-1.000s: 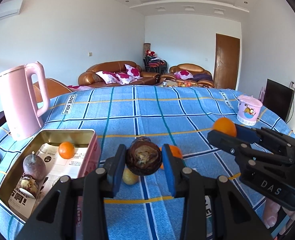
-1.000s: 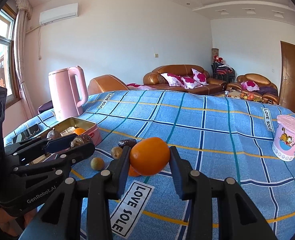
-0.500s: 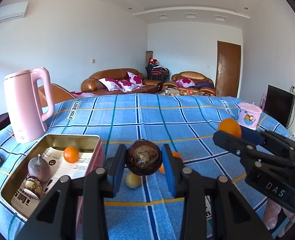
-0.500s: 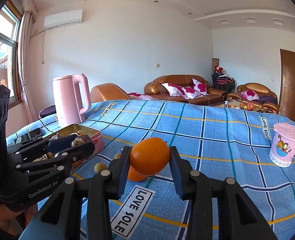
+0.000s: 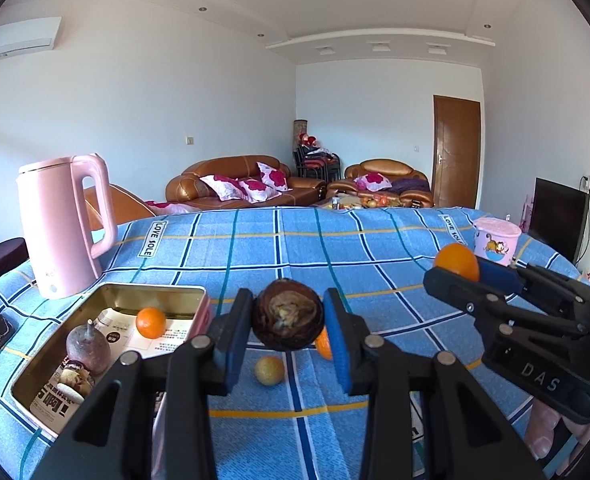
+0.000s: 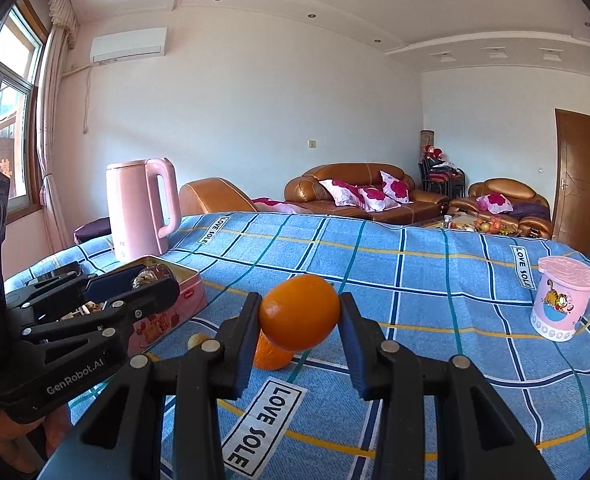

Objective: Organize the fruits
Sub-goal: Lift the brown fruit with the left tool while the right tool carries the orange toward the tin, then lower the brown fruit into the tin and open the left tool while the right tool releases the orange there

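Carrying 2 fruits at once, I have the left gripper pinching a dark brown round fruit and the right gripper pinching an orange, both lifted clear of the blue checked tablecloth. I judge the step in hand is delivery into the open tin box at my left, which already holds a small orange and a purple fruit. To do it well I would bring the left gripper over bare paper in the tin, lower it inside the rim, then let go, so the round fruit cannot roll out. The right should wait, since both grippers sit near each other. A small yellowish fruit and another orange lie loose on the cloth. The pink kettle stands just behind the tin; the pink cup is well apart.
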`<state>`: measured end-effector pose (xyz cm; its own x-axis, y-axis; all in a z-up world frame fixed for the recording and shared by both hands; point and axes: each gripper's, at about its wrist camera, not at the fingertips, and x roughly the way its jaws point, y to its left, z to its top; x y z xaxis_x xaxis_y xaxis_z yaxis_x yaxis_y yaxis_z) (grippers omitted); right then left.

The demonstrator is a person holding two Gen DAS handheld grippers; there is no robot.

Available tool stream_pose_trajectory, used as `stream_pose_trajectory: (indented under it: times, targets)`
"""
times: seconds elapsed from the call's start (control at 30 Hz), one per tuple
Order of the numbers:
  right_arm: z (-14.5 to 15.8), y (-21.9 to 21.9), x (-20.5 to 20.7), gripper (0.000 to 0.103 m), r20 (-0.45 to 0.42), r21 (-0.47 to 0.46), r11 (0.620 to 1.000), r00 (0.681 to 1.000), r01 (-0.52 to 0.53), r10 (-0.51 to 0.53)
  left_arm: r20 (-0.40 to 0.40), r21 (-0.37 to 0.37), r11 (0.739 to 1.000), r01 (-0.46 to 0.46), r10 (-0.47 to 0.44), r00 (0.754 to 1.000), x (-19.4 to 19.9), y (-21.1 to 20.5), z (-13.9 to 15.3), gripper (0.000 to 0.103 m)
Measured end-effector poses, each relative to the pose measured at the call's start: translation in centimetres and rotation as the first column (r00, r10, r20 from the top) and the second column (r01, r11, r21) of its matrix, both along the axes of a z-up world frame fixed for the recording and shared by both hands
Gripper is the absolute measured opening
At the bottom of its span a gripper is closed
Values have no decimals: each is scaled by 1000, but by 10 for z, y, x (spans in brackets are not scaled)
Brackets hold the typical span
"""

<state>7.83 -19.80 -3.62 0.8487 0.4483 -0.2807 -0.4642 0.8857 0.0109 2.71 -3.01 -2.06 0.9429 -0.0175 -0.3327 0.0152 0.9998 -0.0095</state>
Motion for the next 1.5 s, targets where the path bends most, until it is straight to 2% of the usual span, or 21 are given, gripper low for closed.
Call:
stream_pose_trajectory:
  times: [0.3,0.57,1.03,1.5]
  targets:
    - [-1,7,1,40,-20,-7,1000,1000,-9,9,-6,-18,1000,-13,13,1000,-8,17,6,37]
    - [-3,45,-3,40,-29,-56,996,997,-75,74,-28,-23,996,-88,87,996,-11,51,7,37]
    - [-6,94,-2,40,-65,-81,981,983,-177,172,-73,-25,981,-190,188,979,-17,103,0,37]
    - [9,136,1,40,-66,-122,961,969,-246,240,-121,-14,968,-250,246,962,-13,131,-6,37]
